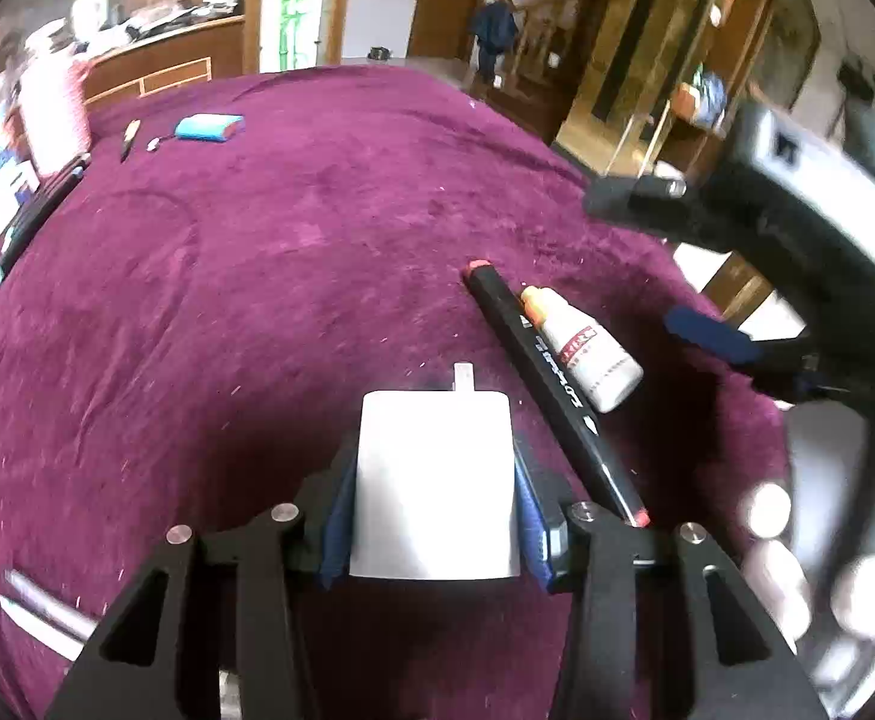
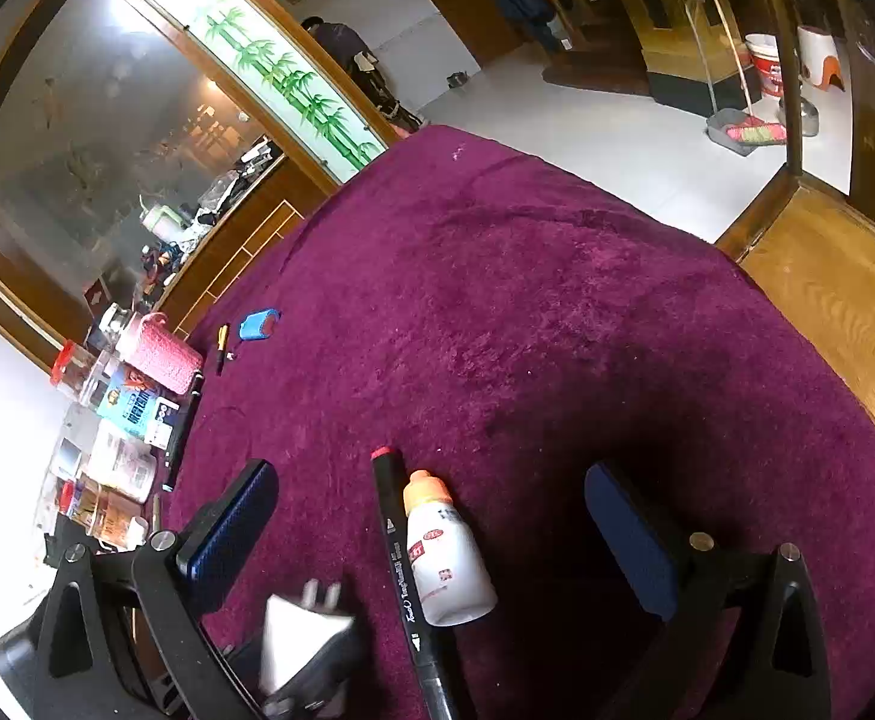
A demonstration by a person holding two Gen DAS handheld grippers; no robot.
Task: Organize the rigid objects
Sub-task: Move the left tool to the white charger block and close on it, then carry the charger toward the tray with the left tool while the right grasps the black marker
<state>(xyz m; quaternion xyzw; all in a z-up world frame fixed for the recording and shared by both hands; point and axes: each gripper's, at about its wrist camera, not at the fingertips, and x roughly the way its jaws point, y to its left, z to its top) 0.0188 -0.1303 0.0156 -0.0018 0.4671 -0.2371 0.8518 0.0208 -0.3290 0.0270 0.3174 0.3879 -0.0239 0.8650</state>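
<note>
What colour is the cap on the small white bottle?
Orange cap on the bottle, clearest in the right wrist view.

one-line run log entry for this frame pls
left gripper: shut on white charger | right gripper: open, empty, above black marker and small white bottle | both on purple tablecloth

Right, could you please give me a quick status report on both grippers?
Left gripper shut on white plug-in charger. Right gripper open, above black marker pen and small white bottle lying on purple cloth. Nothing blocking.
</note>
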